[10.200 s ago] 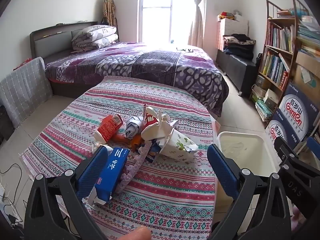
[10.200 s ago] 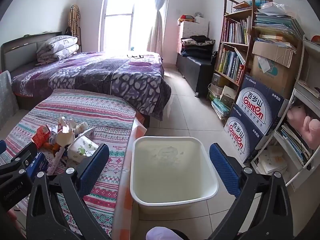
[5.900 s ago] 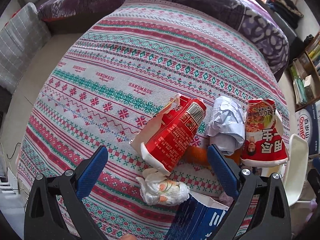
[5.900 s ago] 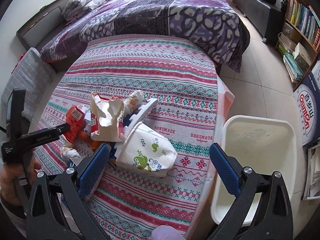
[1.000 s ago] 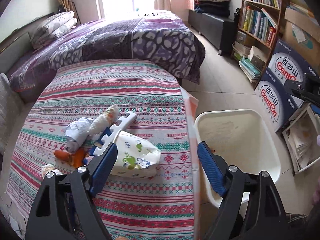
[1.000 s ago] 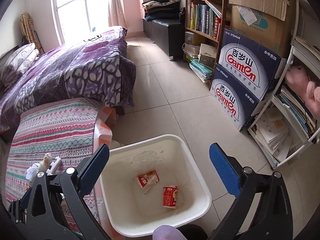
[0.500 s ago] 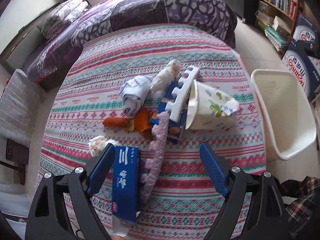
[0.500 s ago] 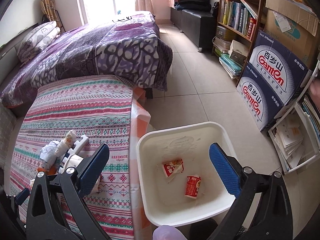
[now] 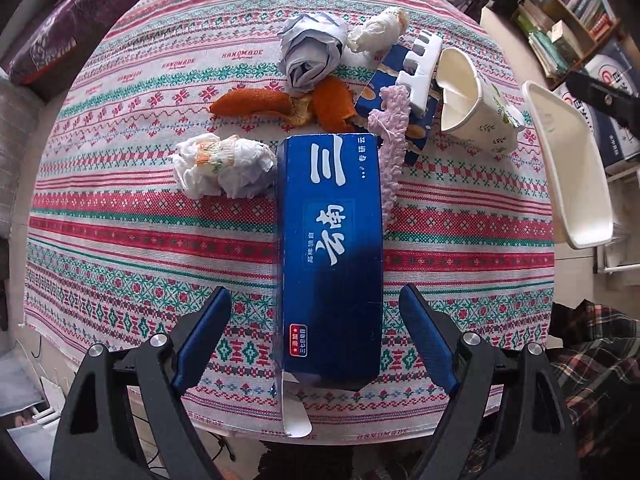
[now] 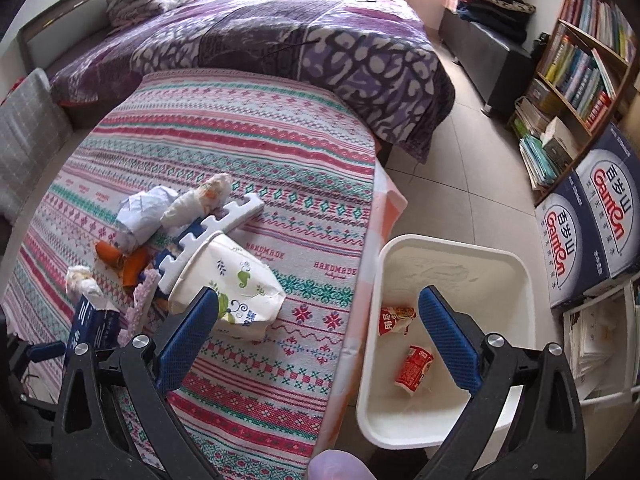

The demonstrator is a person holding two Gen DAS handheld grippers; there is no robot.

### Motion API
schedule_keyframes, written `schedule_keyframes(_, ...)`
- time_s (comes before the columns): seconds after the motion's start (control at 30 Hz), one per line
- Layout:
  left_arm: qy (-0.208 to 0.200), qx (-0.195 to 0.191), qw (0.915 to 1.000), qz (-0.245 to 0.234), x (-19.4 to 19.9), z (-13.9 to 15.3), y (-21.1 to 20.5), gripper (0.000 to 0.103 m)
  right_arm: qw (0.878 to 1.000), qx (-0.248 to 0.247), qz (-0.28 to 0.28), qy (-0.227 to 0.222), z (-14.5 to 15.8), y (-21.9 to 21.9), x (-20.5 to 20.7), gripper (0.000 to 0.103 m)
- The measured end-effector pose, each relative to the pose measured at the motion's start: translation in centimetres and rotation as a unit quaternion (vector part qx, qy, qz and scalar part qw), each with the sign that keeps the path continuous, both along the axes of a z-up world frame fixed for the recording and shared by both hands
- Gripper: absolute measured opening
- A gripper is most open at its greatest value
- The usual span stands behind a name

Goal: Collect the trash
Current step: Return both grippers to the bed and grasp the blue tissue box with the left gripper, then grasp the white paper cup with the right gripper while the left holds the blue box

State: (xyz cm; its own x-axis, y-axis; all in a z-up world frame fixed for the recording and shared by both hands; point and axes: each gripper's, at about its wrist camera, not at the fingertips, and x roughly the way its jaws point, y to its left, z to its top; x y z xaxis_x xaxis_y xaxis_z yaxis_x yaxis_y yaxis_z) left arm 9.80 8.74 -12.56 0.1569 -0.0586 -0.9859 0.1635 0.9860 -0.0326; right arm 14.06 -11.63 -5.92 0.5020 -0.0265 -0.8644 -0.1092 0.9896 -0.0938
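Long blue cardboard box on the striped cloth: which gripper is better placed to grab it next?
Left. The left gripper hangs open straddling the long blue cardboard box; the right gripper points between the table edge and the white bin.

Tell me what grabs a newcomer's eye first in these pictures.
A long blue carton lies on the striped tablecloth, right between the open fingers of the left gripper. Behind it sits a heap of litter: orange peel, crumpled paper and a paper cup. Beside the table, the white bin holds two red wrappers.
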Motion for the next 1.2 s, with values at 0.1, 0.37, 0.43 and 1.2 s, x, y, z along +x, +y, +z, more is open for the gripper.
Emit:
schedule_keyframes(0.1, 0.002, -0.012, 0.9999, 0.010, 0.0, -0.2, 0.8, 0.079, 0.998, -0.030, 0.054, 0.019, -1.4, 1.9, -0.1, 0.096)
schedule_keyframes(0.37, 0.002, -0.043, 0.9988, 0.023, 0.7, -0.2, 2.9, 0.037, 0.989, -0.053, 0.129, 0.042, -3.9, 4.6, -0.1, 0.096)
schedule_keyframes(0.43, -0.011, -0.056, 0.9980, 0.026, 0.6, 0.7, 2.9, 0.037, 0.988, -0.049, 0.137, 0.039, -4.1, 4.9, 0.1, 0.096)
schedule_keyframes(1.2, -0.121, -0.105, 0.9825, 0.096, 1.7, 5.9, 5.9, 0.037, 0.985, -0.039, 0.165, 0.014, -4.3, 6.9, 1.4, 0.038)
